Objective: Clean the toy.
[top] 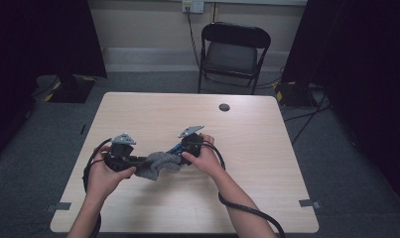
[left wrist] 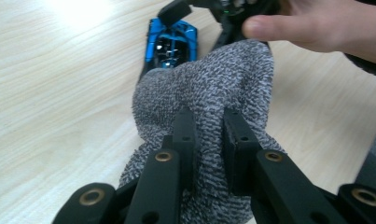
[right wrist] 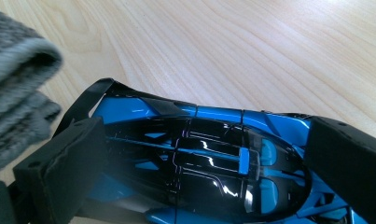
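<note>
Your left claw (left wrist: pixel 208 140) pinches the grey sock (left wrist: pixel 213 88), drawing it off the blue toy car (right wrist: pixel 199 158) your right claw (right wrist: pixel 213 168) clamps near the bench's front edge.

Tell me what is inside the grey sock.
The blue toy car has one end tucked under the grey sock. The sock's mouth looks dark. Whether anything else sits inside is hidden by the knit.
</note>
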A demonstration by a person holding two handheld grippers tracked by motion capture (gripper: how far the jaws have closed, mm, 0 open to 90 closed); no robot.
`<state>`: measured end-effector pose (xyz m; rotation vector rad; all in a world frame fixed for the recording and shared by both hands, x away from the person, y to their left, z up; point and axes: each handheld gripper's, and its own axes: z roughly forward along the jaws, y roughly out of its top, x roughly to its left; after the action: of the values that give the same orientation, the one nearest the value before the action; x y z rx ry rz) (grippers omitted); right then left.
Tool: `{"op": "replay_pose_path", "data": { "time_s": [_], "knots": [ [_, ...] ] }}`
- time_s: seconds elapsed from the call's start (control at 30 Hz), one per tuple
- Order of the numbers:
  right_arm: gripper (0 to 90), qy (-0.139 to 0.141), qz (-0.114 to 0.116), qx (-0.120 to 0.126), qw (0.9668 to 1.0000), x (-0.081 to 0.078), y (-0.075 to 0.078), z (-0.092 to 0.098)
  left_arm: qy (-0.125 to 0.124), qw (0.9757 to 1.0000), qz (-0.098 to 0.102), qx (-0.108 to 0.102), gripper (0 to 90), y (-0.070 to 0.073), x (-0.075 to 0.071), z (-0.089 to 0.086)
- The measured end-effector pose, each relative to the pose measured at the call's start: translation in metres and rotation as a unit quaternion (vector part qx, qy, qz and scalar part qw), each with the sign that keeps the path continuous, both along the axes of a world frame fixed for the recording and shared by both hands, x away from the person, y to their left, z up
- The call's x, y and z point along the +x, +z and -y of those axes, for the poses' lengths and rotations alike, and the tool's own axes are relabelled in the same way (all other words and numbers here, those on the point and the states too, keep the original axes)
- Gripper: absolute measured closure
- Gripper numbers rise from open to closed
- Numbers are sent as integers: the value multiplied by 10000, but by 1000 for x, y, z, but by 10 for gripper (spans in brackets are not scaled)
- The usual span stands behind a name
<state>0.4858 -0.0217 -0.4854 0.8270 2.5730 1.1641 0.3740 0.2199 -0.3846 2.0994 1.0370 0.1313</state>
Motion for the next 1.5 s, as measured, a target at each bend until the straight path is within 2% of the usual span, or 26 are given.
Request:
{"op": "replay_pose_path", "data": {
  "time_s": [0.23,0.3,0.47,0.57,0.7,0.77,0.97,1.07,1.17,1.23,1.3,1.37,1.43,1.5],
  "knots": [
    [0,12,15,16,10000,0,0,0,272,9996,87,11,774,1,13,-13],
    [0,41,7,12,10000,1,0,0,391,9992,63,12,774,-1,19,-17],
    [0,69,7,-1,10000,1,0,0,459,9988,115,111,770,-13,40,-18],
    [0,130,34,34,9999,1,-1,2,569,9982,125,110,767,-21,55,-14],
    [0,157,64,61,9998,1,-2,3,561,9981,145,196,766,-31,78,-8],
    [0,176,67,51,9998,1,-2,3,515,9982,174,266,764,-35,87,-4],
    [0,185,56,53,9998,2,-2,3,467,9981,369,182,759,-39,111,10],
    [0,193,62,62,9998,1,-2,4,369,9981,375,326,759,-45,123,22],
    [0,188,68,68,9998,1,-2,4,269,9979,391,438,755,-54,131,33],
    [0,185,53,55,9998,2,-2,3,228,9980,433,397,728,-60,135,38],
    [0,188,35,51,9998,2,-1,3,332,9977,398,425,692,-63,135,42],
    [0,197,39,48,9998,2,-1,3,285,9976,426,472,651,-65,135,43],
    [0,202,39,51,9998,2,-1,3,445,9975,351,427,592,-66,135,43],
    [0,212,40,48,9998,2,-1,3,606,9970,374,296,531,-66,134,40]
  ]
}}
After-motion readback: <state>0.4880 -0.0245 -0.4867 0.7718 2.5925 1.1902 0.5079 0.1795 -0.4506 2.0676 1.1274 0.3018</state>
